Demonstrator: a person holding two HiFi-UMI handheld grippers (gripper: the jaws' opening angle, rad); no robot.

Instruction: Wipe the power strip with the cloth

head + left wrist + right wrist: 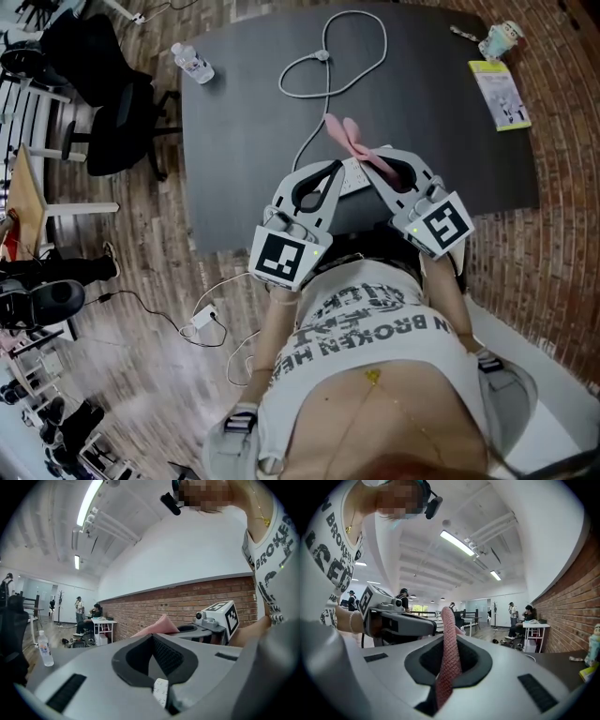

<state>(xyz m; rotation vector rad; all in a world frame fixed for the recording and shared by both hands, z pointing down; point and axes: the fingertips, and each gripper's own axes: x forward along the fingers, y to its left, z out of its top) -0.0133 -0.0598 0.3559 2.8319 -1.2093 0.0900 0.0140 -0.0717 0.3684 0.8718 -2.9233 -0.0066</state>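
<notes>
Power strip (356, 178) appears held above the dark table (234, 141), which lies below and ahead of both grippers. Left gripper (152, 637) is clenched on one end of the strip. Right gripper (449, 637), close beside it, is clamped on the pink cloth (449, 660). Cloth-to-strip contact cannot be confirmed, so wiping is judged outstanding

Water bottle (192, 63) stands at tabletop (244, 169) corner, far left beyond the fingers (328, 197). Yellow booklet (500, 94) lies well to their right. Black chair (103, 103) on floor, left.
</notes>
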